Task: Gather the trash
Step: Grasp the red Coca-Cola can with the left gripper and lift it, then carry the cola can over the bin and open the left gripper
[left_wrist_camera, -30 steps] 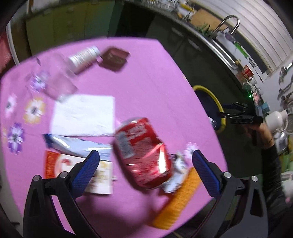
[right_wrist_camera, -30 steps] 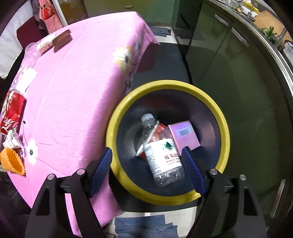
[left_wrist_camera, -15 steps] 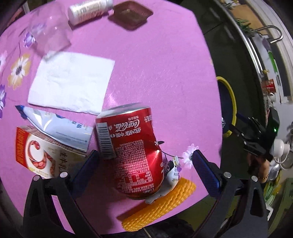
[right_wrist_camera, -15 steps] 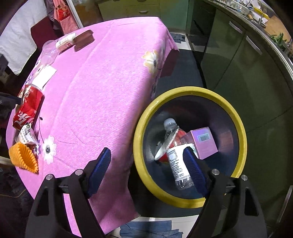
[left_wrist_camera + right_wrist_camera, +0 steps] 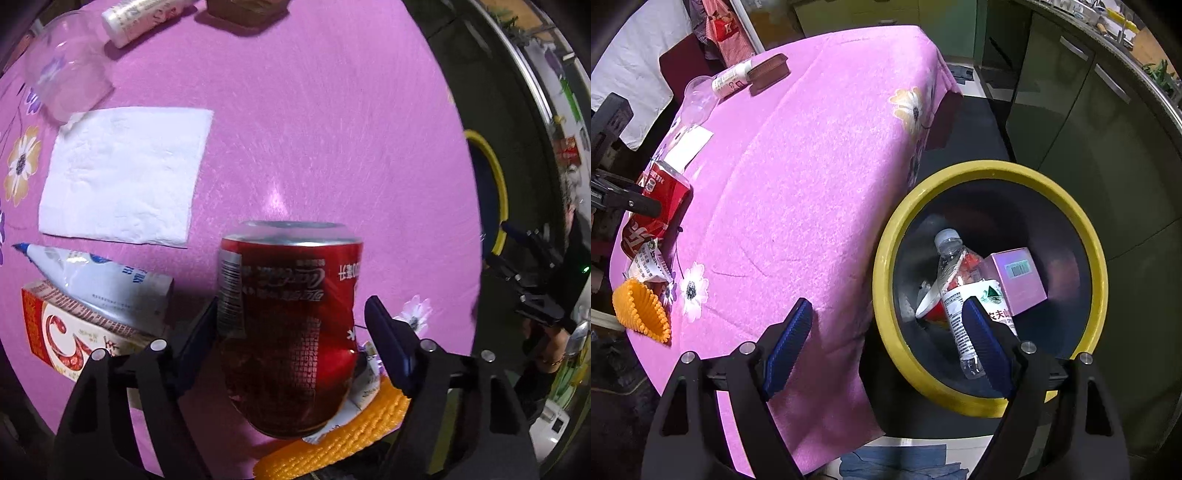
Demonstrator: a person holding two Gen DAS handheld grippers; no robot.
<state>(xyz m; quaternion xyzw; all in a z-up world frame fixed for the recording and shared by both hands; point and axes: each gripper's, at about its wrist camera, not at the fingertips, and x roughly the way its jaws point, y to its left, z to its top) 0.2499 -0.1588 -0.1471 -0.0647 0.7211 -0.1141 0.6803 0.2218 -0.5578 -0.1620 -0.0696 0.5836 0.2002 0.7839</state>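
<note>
One dented can (image 5: pixel 291 328), one napkin (image 5: pixel 122 177), one bin (image 5: pixel 886 258)

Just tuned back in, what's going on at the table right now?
The left gripper is down around the crushed red cola can on the pink tablecloth; its jaws have just been closing, and whether the pads press on the can yet is unclear. The right gripper hangs open and empty by the yellow-rimmed bin, which already holds a water bottle and a pink box.
</note>
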